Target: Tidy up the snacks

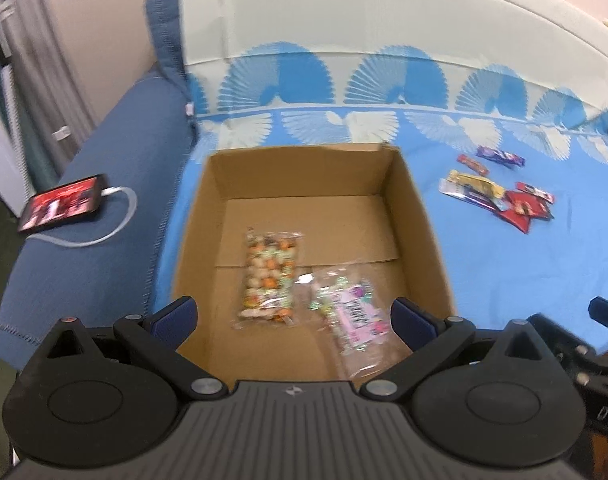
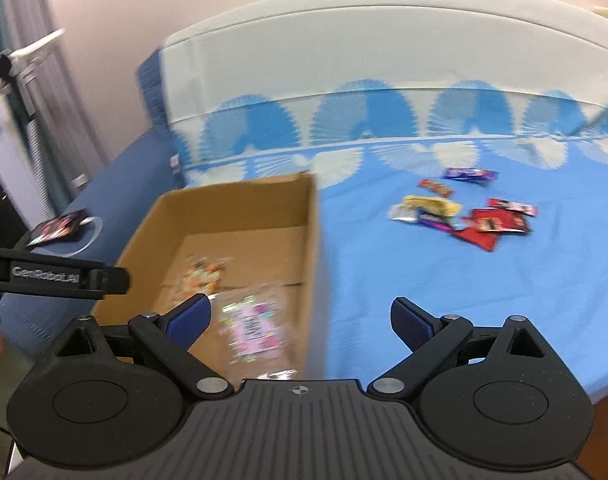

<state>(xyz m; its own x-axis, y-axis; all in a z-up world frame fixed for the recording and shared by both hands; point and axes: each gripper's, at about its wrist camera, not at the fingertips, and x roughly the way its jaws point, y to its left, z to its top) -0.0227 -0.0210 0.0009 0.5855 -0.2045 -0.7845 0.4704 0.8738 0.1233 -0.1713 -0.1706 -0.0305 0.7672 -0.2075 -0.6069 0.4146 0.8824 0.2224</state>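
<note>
An open cardboard box stands on the blue bed sheet. Inside it lie a clear bag of orange and cream snacks and a clear bag with a pink label. A pile of small wrapped snacks lies on the sheet to the right of the box. My left gripper hovers open above the box's near side, holding nothing. My right gripper is open and empty over the box's right wall; its left finger is above the pink-label bag.
A phone with a white cable lies on the dark blue blanket left of the box. A white headboard runs along the back. The left gripper's body shows at the right wrist view's left edge.
</note>
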